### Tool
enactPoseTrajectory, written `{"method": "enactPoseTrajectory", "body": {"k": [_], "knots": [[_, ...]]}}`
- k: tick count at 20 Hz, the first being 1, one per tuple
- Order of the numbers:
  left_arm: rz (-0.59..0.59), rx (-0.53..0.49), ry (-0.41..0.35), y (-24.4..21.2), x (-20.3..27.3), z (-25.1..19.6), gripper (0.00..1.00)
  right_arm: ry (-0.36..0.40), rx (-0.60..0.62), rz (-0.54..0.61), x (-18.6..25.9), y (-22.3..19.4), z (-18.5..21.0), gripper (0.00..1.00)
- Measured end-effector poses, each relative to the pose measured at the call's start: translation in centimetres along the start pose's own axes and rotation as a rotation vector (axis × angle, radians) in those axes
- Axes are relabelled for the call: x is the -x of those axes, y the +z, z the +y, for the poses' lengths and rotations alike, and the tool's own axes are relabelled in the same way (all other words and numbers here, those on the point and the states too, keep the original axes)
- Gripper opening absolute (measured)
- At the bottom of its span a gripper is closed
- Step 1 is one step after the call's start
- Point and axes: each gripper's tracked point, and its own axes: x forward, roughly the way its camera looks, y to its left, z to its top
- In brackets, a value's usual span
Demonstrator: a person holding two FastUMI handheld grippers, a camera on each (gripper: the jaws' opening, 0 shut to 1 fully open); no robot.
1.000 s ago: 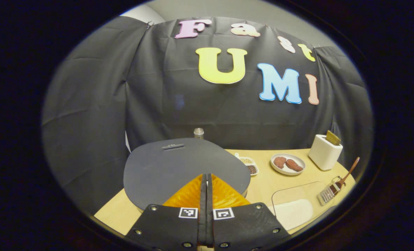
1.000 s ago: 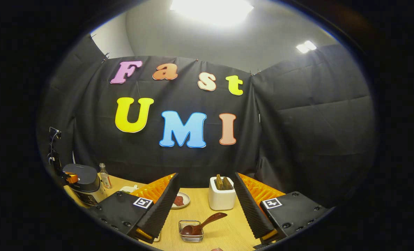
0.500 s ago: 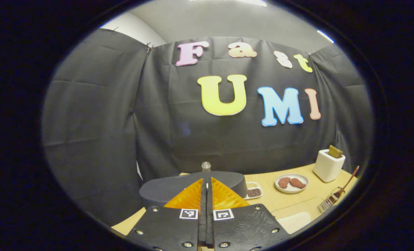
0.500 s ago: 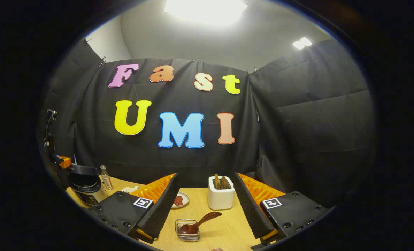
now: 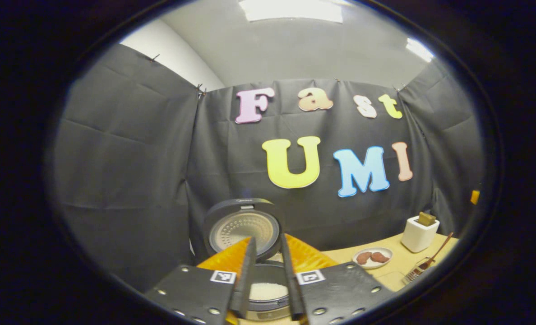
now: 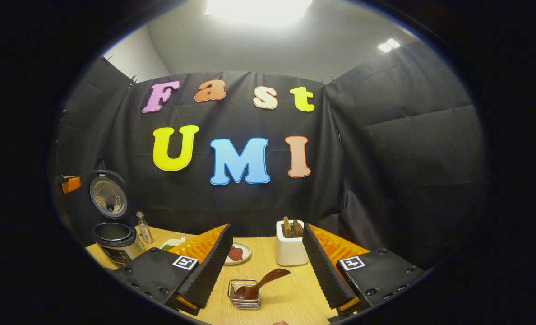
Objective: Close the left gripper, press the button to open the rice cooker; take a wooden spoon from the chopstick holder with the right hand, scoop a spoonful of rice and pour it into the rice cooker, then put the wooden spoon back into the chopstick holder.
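1. Black cloth walls enclose a light wooden table (image 6: pixel 290 298) on three sides, with ceiling lights above.
2. Rice cooker (image 5: pixel 261 293): the lid (image 5: pixel 243 228) now stands upright, showing its perforated inner plate; one second ago it lay flat and shut. White rice (image 5: pixel 268 291) lies in the pot. In the right gripper view the cooker (image 6: pixel 117 241) sits at the table's far left corner, a small bottle (image 6: pixel 144 228) just beside it.
3. Left gripper (image 5: pixel 268 277): the jaws have parted to a narrow gap, where earlier they were pressed together; nothing is held. It hangs over the open pot, raised above its earlier level.
4. Right gripper (image 6: pixel 263 266): the jaws remain wide and empty, almost unmoved.
5. Wooden spoon (image 6: pixel 259 284): bowl down in the wire chopstick holder (image 6: pixel 243 295), handle slanting up to the right, between the right gripper's fingers and well apart from them.
6. Background items: a white toaster (image 6: pixel 291 250) with two slices and a plate (image 6: pixel 238 253) of reddish pieces stand behind the holder.
7. Open room: bare tabletop surrounds the holder, and the space between holder and cooker is crossed by the right gripper's left finger.
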Motion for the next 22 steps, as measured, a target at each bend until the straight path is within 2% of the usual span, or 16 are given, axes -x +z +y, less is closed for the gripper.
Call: {"method": "enactPoseTrajectory", "body": {"k": [3, 6, 16, 17, 18, 22], "knots": [[-0.017, 0.0, 0.033, 1.6, 2.4, 0.8, 0.75, 0.02, -0.004, 0.031, -1.3, -1.5, 0.1, 0.97], [-0.04, -0.019, 0.054, 3.0, 4.7, 1.7, 0.84, 0.033, -0.024, 0.069, -2.8, -3.2, 0.1, 0.97], [0.005, -0.072, 0.182, 2.7, 8.9, 6.8, 0.85, 0.004, -0.146, 0.267, -7.6, -11.6, -1.2, 0.98], [0.009, -0.073, 0.189, 2.7, 9.2, 7.0, 0.85, -0.003, -0.156, 0.287, -7.8, -12.5, -1.3, 0.92], [0.012, -0.074, 0.197, 2.8, 9.4, 7.3, 0.85, -0.005, -0.165, 0.31, -8.0, -13.3, -1.3, 0.98], [0.022, -0.087, 0.213, 2.4, 10.0, 8.2, 0.86, 0.01, -0.221, 0.414, -8.1, -16.8, -0.5, 0.98]]}}
